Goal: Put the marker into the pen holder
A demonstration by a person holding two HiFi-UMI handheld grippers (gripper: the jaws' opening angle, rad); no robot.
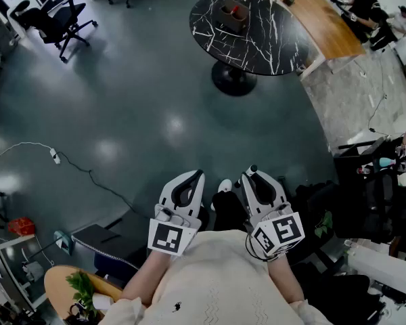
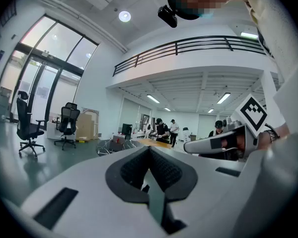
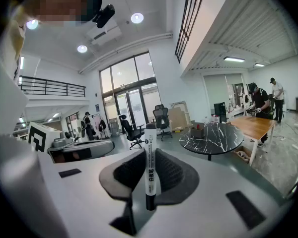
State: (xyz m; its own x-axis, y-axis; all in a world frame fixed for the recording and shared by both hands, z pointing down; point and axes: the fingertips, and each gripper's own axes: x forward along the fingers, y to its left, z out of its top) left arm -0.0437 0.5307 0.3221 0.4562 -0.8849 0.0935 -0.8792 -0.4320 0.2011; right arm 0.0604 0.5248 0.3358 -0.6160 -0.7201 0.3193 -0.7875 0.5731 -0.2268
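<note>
Posture: I hold the left gripper (image 1: 191, 180) and the right gripper (image 1: 254, 176) side by side, close in front of my torso, both pointing forward over the grey floor (image 1: 122, 114). My forearms are bare below a light knit top. Each gripper's cube shows a black-and-white square marker toward the head camera.

Jaw state, left: in the left gripper view the ribbed pads (image 2: 164, 170) are pressed together with nothing between them.

Jaw state, right: the jaws are clamped on the marker (image 3: 150, 170), which stands upright between the pads. It has a white barrel and a black lower end.

Markings: black print runs lengthwise down the marker barrel (characters too small to read with confidence).

Target location: the pen holder (image 1: 231, 15) is a dark box on the round black marble-pattern table (image 1: 271, 42), well apart from both grippers across open floor.

Limits of view: the head view barely shows the marker at the right jaw tips. Something red sits in the pen holder, but I cannot identify it.
</note>
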